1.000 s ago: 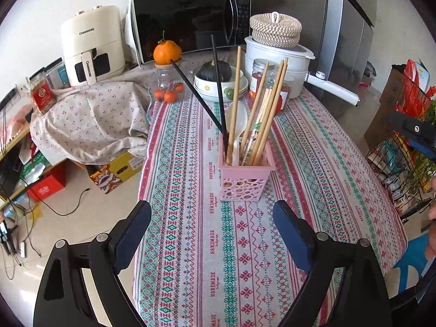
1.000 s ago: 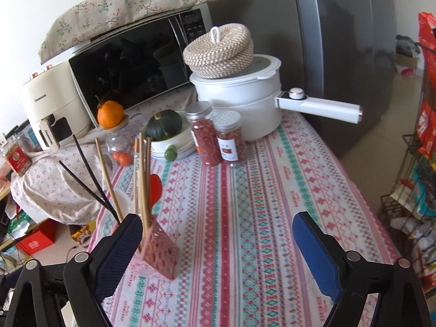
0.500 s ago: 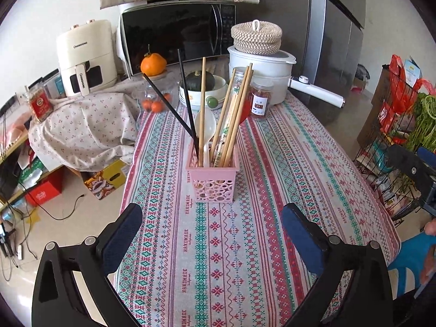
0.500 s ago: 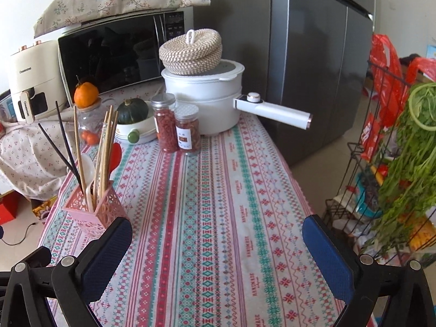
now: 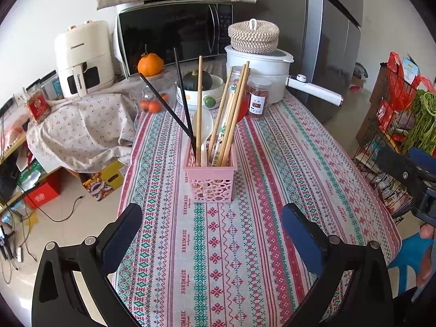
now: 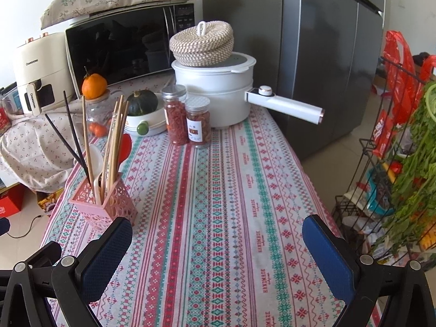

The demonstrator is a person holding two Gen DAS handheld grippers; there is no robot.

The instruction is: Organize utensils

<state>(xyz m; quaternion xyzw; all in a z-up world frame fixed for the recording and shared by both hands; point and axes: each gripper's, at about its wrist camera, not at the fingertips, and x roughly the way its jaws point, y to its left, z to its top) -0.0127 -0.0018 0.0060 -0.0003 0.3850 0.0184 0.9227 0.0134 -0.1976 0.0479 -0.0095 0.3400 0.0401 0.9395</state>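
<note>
A pink perforated utensil holder (image 5: 209, 180) stands on the patterned tablecloth (image 5: 245, 245). It holds two black chopsticks (image 5: 177, 109), several wooden chopsticks (image 5: 231, 114), a white spoon (image 5: 203, 125) and a red spoon behind them. It also shows in the right wrist view (image 6: 105, 204), at the left. My left gripper (image 5: 211, 223) is open and empty, just short of the holder. My right gripper (image 6: 218, 235) is open and empty over the cloth, right of the holder. It also shows at the right edge of the left wrist view (image 5: 408, 169).
At the table's far end stand two spice jars (image 6: 188, 121), a white pot with a long handle (image 6: 218, 92), a bowl with a green squash (image 6: 141, 109), a microwave (image 6: 128, 43) and an air fryer (image 5: 84, 57). A wire rack with greens (image 6: 395, 163) stands right of the table.
Both grippers have drawn back and up from the holder, so it looks smaller and farther. Both stay open and empty.
</note>
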